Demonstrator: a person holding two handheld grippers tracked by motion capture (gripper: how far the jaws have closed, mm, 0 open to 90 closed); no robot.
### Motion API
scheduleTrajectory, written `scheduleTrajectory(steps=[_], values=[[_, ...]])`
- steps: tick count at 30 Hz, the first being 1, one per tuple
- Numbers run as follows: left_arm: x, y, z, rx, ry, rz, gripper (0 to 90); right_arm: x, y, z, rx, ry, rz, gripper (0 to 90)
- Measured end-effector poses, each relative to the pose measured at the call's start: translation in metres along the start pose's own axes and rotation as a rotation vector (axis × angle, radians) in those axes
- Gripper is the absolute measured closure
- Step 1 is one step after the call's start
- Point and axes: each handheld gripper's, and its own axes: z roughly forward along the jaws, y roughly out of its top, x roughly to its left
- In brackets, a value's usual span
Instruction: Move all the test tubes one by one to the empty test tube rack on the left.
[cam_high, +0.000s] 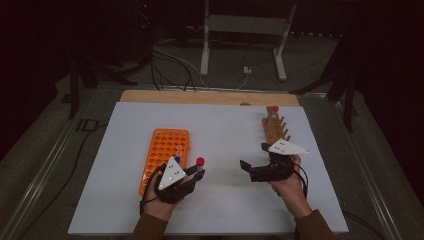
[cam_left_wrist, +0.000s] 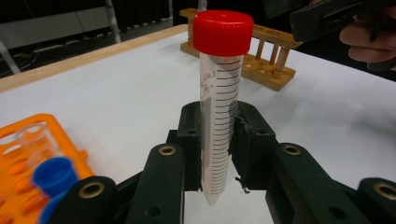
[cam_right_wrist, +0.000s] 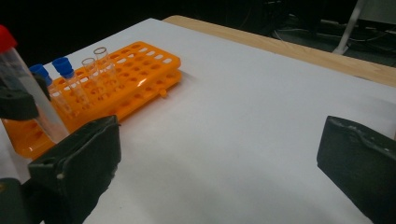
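A clear graduated tube with a red cap (cam_left_wrist: 219, 107) stands upright between the jaws of my left gripper (cam_left_wrist: 217, 140), which is shut on its lower half. In the high view that gripper (cam_high: 196, 173) hovers just right of the orange rack (cam_high: 165, 147), with the red cap (cam_high: 200, 161) on top. My right gripper (cam_high: 255, 156) is open in front of the wooden rack (cam_high: 276, 129), its jaws wide apart over bare white paper (cam_right_wrist: 219, 172). One red-capped tube (cam_high: 275, 108) stands at the wooden rack's far end.
The orange rack (cam_right_wrist: 121, 79) holds two blue-capped tubes (cam_right_wrist: 61, 66) and two uncapped clear tubes (cam_right_wrist: 95, 58) at its near end. A white sheet (cam_high: 225, 125) covers the wooden table. Cables and a white stand (cam_high: 242, 30) lie beyond the far edge.
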Motion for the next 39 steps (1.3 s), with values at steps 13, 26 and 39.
scheduleTrajectory(steps=[13,26,39], values=[[0.016,-0.013,-0.026,-0.007,0.053,-0.004,74.8,0.000,-0.001,0.000,-0.001,0.006,-0.001,0.0],[0.022,-0.023,-0.035,0.005,0.093,0.009,74.8,-0.001,-0.002,-0.001,-0.001,0.012,0.000,0.0],[0.028,-0.039,-0.034,0.094,0.106,0.008,74.8,-0.001,-0.003,-0.002,0.002,0.013,0.002,0.0]])
